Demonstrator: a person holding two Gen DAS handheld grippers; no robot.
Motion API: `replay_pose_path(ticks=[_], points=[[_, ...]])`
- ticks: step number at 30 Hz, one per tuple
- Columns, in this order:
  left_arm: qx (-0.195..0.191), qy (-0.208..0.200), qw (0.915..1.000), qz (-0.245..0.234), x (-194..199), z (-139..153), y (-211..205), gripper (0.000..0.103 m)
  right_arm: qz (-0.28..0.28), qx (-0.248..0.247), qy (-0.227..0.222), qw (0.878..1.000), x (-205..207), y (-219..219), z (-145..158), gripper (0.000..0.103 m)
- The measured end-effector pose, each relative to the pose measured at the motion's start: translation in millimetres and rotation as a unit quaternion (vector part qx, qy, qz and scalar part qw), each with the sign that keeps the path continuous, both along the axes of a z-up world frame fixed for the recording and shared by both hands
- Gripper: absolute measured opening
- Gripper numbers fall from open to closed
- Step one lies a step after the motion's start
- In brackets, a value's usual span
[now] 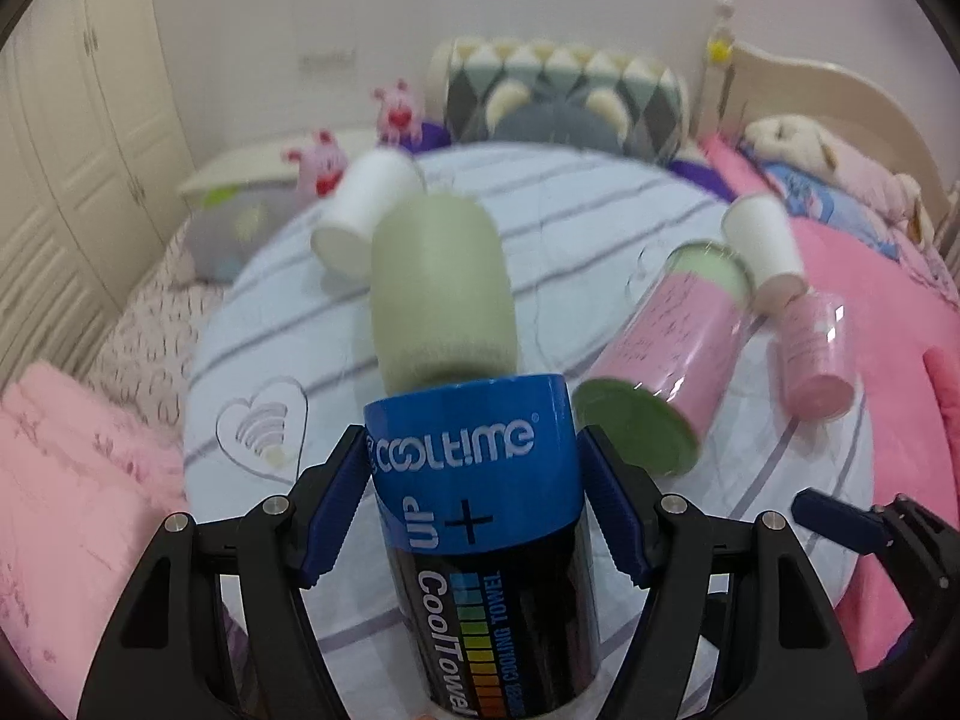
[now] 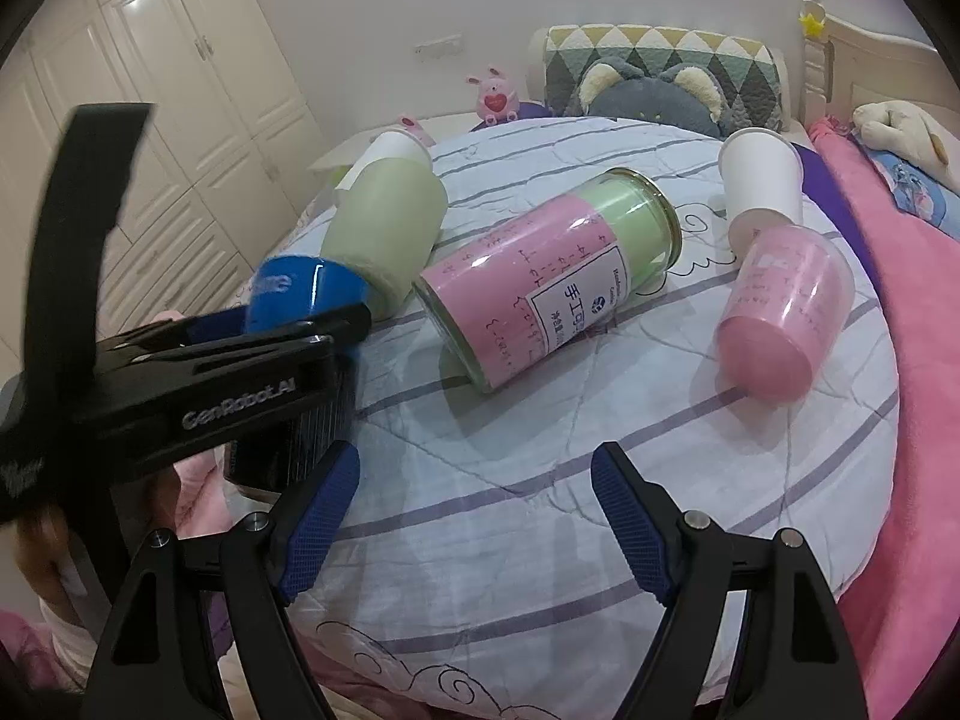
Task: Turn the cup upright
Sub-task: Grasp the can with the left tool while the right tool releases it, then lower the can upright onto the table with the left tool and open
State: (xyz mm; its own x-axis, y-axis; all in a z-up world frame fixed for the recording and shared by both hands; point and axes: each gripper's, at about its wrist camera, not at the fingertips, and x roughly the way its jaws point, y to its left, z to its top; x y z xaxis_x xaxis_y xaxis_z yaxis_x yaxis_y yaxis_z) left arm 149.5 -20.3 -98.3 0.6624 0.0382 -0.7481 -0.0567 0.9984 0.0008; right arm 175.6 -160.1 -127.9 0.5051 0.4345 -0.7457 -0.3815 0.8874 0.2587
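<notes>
While left gripper (image 1: 474, 516) clamps the blue-banded cup (image 1: 480, 480), right gripper (image 2: 474, 516) hangs open above quilt (image 2: 540, 480).

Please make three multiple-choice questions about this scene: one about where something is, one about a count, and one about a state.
1. Where does the pink-and-green jar lie on the quilt?
A. Between the pale green cup and the pink cup
B. Behind the grey bear cushion
C. Inside the right tool

2. How many white paper cups are visible?
A. None
B. Two
C. Five

3. What is the state of the left tool?
A. Open and holding nothing
B. Out of view
C. Shut on the blue-banded canister

Answers:
1. A: the pink-and-green jar lies between the pale green cup and the pink cup.
2. B: one white paper cup stands at the right, another at the left.
3. C: the left tool presses both sides of the blue-banded canister.
</notes>
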Motion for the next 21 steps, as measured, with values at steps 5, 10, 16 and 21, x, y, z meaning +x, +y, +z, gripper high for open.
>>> replay_pose_path(ticks=[5,10,16,21], points=[[-0.013,-0.050,0.9987,0.005,-2,12,0,0.070,0.004,0.002,-0.002,1.000,-5,3,-1,0.081],[0.015,-0.107,0.9940,0.015,-5,20,-5,0.069,0.010,-0.003,-0.005,1.000,-7,10,-4,0.081],[0.012,-0.131,0.9913,-0.003,-12,22,-8,0.069,0.001,-0.006,-0.008,1.000,-7,11,-7,0.081],[0.006,-0.127,0.9917,-0.015,-19,20,-7,0.070,0.002,-0.006,-0.008,1.000,-9,13,-6,0.081]])
